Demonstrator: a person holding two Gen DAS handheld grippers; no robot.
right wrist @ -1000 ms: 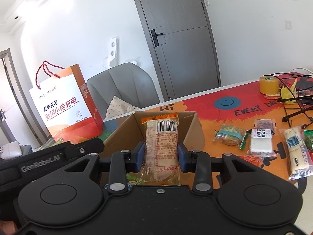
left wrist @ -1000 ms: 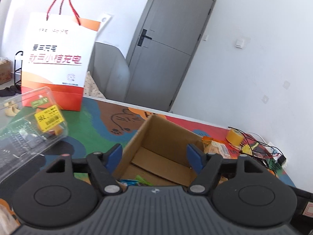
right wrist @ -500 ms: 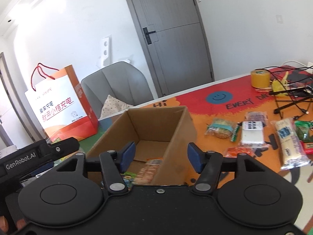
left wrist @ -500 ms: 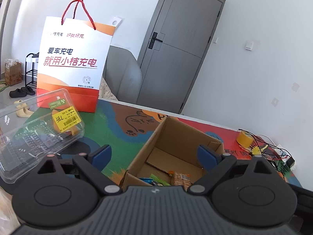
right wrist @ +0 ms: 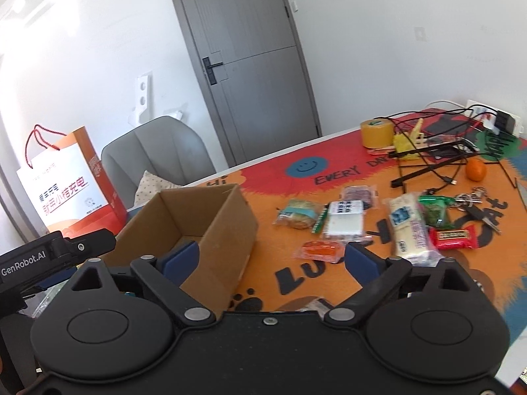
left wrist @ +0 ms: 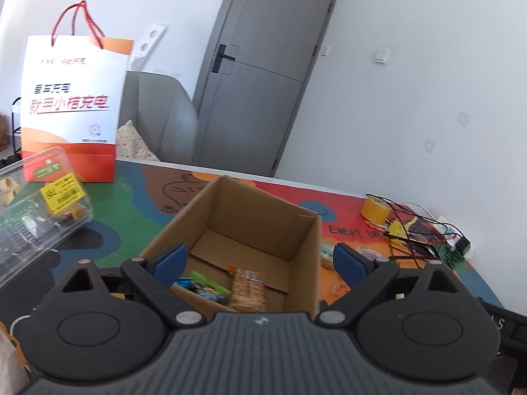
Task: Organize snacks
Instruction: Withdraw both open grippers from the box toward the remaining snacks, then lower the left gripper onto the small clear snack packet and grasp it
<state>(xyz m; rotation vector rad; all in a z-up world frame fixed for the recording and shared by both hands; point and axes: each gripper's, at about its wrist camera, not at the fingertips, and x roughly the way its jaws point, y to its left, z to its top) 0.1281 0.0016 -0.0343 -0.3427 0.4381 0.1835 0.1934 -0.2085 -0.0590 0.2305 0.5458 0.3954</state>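
Both the left gripper [left wrist: 260, 260] and right gripper [right wrist: 271, 258], blue-padded, have just been opening and stand wide apart, empty, over the stiff brown cardboard box [left wrist: 250, 217] holding a crinkly biscuit packet [left wrist: 247, 289], glossy wrapped snacks [right wrist: 346, 220] lying beside it.

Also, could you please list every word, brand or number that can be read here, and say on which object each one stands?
"GenRobot.AI": white print on the black left gripper body, seen from the right wrist.
"EVERY DA": black letters on the colourful printed table mat; the rest is hidden by cables.
"LU": large black letters on the same mat, cut off by the right gripper.
Chinese lines on the white and orange paper bag: blurred.
Snack packet labels and the yellow price sticker: too small.
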